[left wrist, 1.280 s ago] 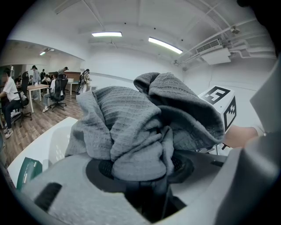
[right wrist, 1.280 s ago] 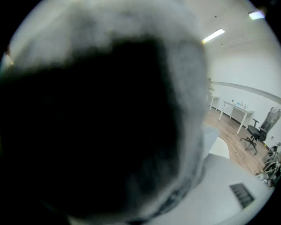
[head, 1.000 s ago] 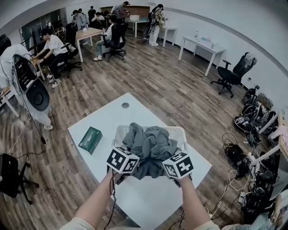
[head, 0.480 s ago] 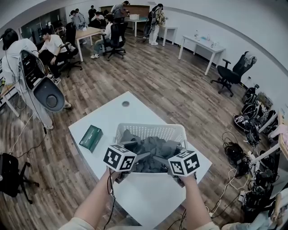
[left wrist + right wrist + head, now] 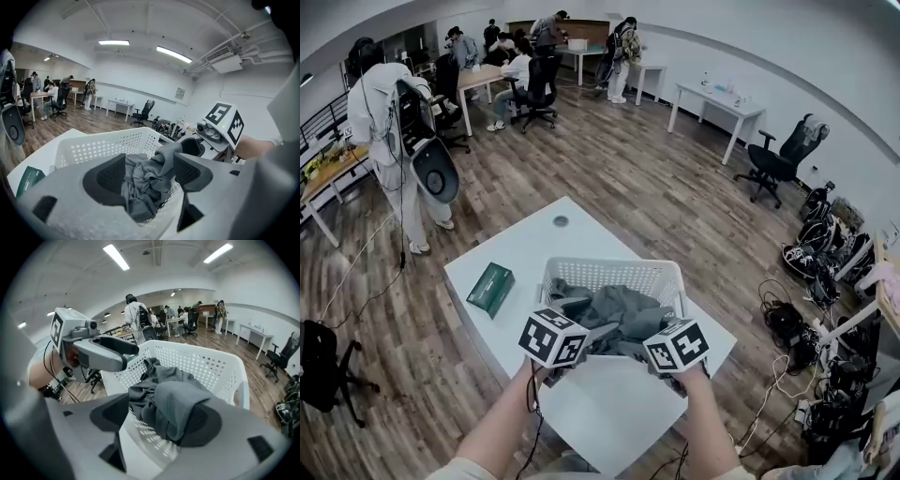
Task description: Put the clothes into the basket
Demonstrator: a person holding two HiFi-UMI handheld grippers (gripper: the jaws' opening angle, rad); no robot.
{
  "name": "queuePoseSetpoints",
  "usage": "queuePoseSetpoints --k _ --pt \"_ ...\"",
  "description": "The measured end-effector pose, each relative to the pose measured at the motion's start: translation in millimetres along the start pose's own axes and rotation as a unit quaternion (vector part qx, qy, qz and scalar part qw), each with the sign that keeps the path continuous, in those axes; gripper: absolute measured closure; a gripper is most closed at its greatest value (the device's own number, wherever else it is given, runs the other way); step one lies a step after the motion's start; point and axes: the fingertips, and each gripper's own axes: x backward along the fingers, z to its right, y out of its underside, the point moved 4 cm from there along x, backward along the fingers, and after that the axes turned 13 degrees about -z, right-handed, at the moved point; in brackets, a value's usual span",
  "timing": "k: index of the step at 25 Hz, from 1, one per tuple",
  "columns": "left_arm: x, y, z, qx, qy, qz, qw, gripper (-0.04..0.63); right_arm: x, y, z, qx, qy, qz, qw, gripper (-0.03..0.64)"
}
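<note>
A bundle of grey clothes [image 5: 609, 314] lies inside the white perforated basket [image 5: 614, 267] on the white table [image 5: 525, 246]. My left gripper [image 5: 572, 330] and right gripper [image 5: 652, 333] sit side by side at the basket's near rim. In the left gripper view the left gripper [image 5: 149, 176] is open, with the loose clothes [image 5: 140, 190] bunched in the gap and a fold lying on the right-hand jaw. The right gripper [image 5: 159, 416] is open too. The clothes [image 5: 173, 397] drape over one of its pads, with bare basket wall [image 5: 211, 364] showing beside the other.
A green box [image 5: 489, 288] lies on the table left of the basket. A standing person with gear [image 5: 394, 122] is at the far left. Cables and bags [image 5: 792, 323] litter the floor to the right. Desks, chairs and people fill the back of the room.
The clothes went from held up above the basket to lying down in it. Both grippers sank to the near rim and their jaws spread. The person at the left walked farther back.
</note>
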Motion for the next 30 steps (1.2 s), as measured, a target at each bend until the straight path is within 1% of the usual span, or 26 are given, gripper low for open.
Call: queuePoseSetpoints --k 2,4,6,8,9,10,11,12,13,15,16,18,19,20,21,22,24,26,28,30 --pt "0 3 3 0.001 0.001 -0.001 1.0000 0.281 3 5 1 -0.005 0.020 -0.013 1.000 0.278" --pt "0 5 4 0.001 0.001 -0.001 1.0000 0.281 8 14 7 -0.003 0.071 -0.048 0.996 0.278" --pt "3 5 5 0.000 0.001 0.002 1.0000 0.281 16 16 7 0.030 0.130 -0.080 0.988 0.284" --pt "5 4 7 0.000 0.001 0.006 1.0000 0.281 28 7 7 0.081 0.194 -0.087 0.974 0.284" --pt "5 4 8 0.000 0.001 0.008 1.0000 0.281 35 2 9 0.104 0.232 -0.081 0.964 0.284" --pt "6 4 9 -0.001 0.000 0.011 0.9999 0.281 43 -4 12 0.120 0.269 -0.065 0.953 0.284" --pt "6 3 10 -0.001 -0.002 0.015 0.9999 0.281 52 -11 13 0.128 0.299 -0.032 0.945 0.284" --pt "8 2 10 -0.001 -0.007 0.022 0.9997 0.281 62 -20 11 0.127 0.316 0.018 0.940 0.285" --pt "10 1 10 0.000 -0.011 0.032 0.9994 0.281 71 -28 8 0.117 0.318 0.076 0.938 0.297" --pt "16 -3 10 0.000 -0.022 0.061 0.9979 0.282 83 -40 -2 0.088 0.299 0.183 0.932 0.324" --pt "20 -6 10 -0.004 -0.031 0.079 0.9964 0.282 86 -43 -8 0.078 0.289 0.222 0.928 0.358" --pt "31 -11 12 -0.020 -0.063 0.114 0.9913 0.287 90 -47 -19 0.068 0.279 0.271 0.919 0.418" --pt "39 -13 13 -0.029 -0.084 0.130 0.9875 0.325 91 -48 -24 0.066 0.278 0.285 0.915 0.449" --pt "46 -13 14 -0.038 -0.106 0.144 0.9831 0.385 92 -48 -30 0.066 0.279 0.295 0.912 0.467" --pt "53 -13 16 -0.046 -0.125 0.156 0.9788 0.447 94 -47 -35 0.068 0.281 0.303 0.908 0.504" --pt "60 -12 19 -0.053 -0.141 0.165 0.9748 0.479 96 -46 -41 0.069 0.284 0.310 0.905 0.541" --pt "71 -10 29 -0.065 -0.163 0.178 0.9683 0.550 102 -43 -51 0.068 0.286 0.324 0.899 0.577" --pt "80 -9 42 -0.081 -0.176 0.189 0.9627 0.584 108 -38 -61 0.064 0.284 0.334 0.896 0.592" --pt "88 -6 56 -0.097 -0.184 0.197 0.9581 0.584 113 -33 -72 0.063 0.282 0.344 0.894 0.601" --pt "96 -1 70 -0.106 -0.192 0.207 0.9534 0.584 119 -27 -85 0.063 0.277 0.355 0.891 0.601"
